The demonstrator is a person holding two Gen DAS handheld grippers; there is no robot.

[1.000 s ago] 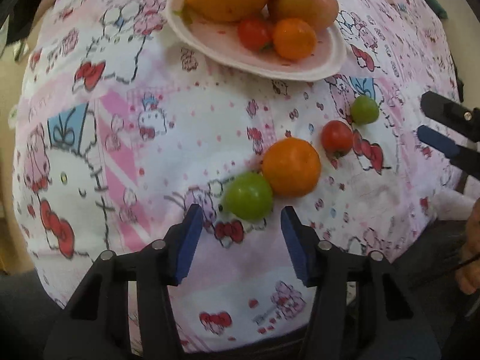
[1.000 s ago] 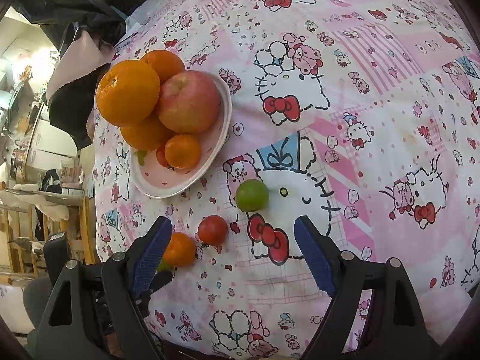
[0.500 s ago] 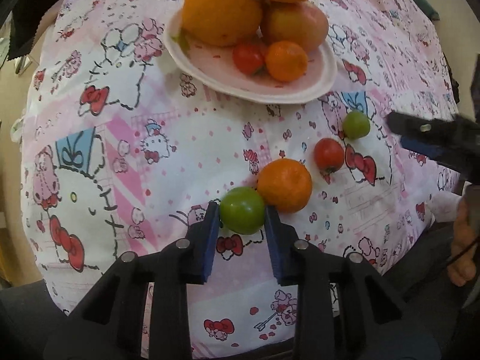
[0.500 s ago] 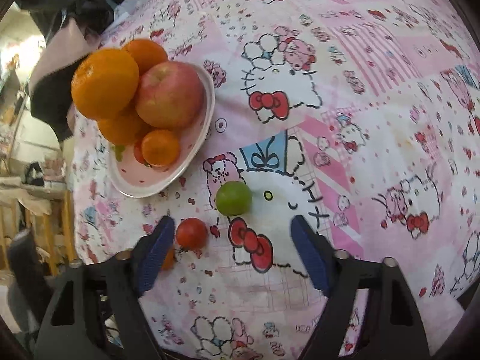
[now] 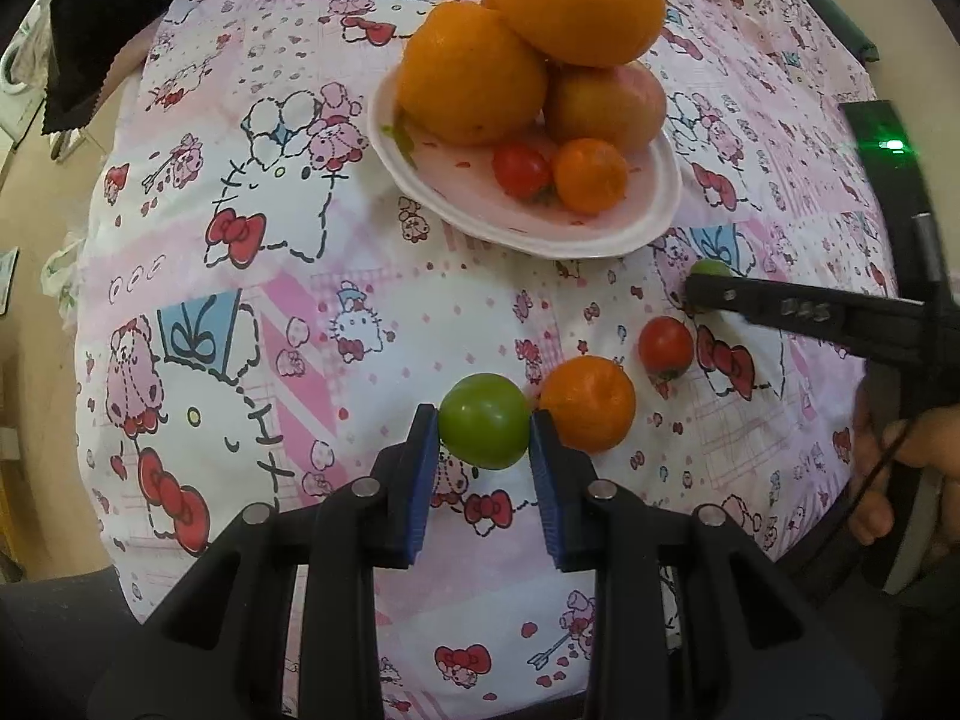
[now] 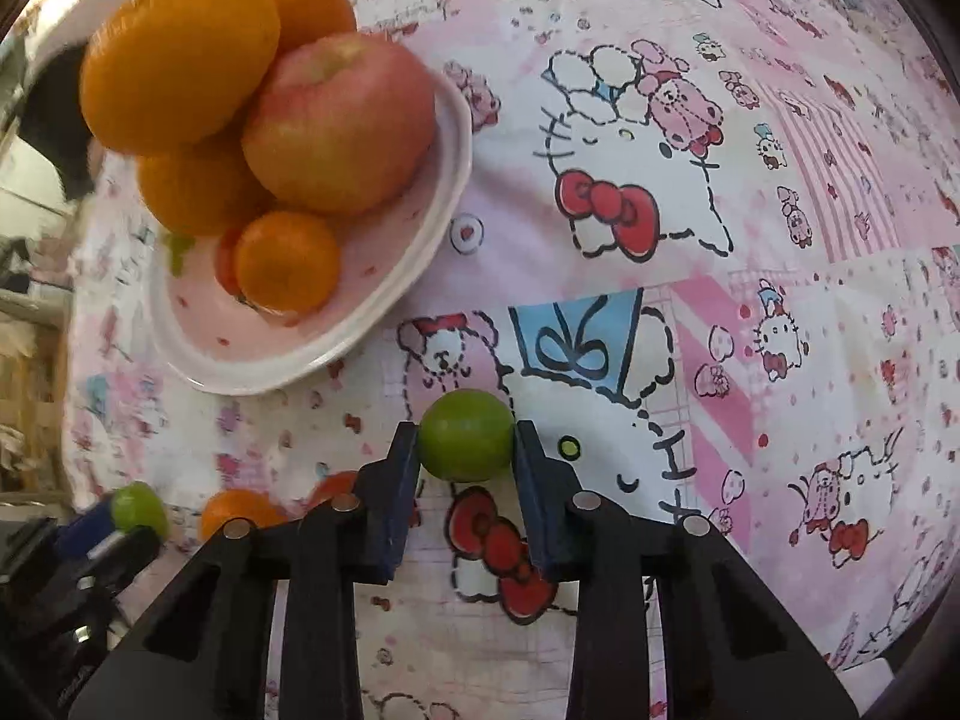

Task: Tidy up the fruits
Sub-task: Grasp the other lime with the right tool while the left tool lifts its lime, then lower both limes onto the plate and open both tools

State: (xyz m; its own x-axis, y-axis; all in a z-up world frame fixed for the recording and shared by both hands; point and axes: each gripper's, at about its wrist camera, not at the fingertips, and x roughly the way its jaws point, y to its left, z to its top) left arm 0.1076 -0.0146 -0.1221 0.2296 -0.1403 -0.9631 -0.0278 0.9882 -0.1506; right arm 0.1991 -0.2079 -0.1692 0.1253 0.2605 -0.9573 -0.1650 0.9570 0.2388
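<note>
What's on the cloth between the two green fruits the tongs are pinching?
In the left wrist view, an orange and a red tomato lie between the near green fruit and the far one.

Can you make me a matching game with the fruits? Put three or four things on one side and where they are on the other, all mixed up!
Things:
1. apple
2. green fruit
3. red tomato
4. small orange

Places:
A. on the cloth next to the held green fruit
B. on the plate
C. on the cloth, alone
D. between the left gripper jaws

Pairs: 1-B, 2-D, 3-C, 4-A
</note>
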